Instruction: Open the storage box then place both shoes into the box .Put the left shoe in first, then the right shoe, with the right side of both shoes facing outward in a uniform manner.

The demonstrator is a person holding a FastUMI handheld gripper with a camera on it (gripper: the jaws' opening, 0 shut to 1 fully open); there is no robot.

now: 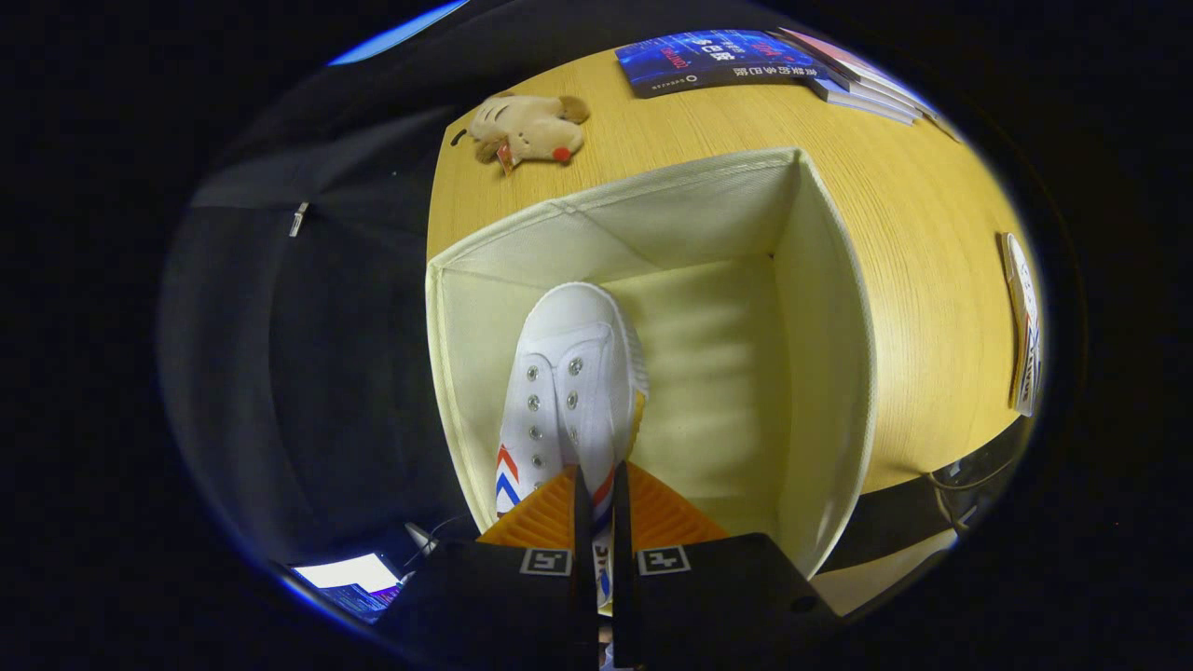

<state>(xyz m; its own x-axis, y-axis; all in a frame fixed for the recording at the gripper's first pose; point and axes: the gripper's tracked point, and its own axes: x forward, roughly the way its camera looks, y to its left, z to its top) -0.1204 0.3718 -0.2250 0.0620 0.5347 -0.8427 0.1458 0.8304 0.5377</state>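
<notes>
Fingers (596, 508) nearly closed, pinching the white shoe (569, 382) at its heel end. Shoe hangs toe-first inside the open cream storage box (829, 308), close to the box's left wall, with its red-blue stripes facing that wall. Box sits on the wood surface (932, 280). Plush toy (528, 129) and stacked books (736, 61) lie beyond the box.
</notes>
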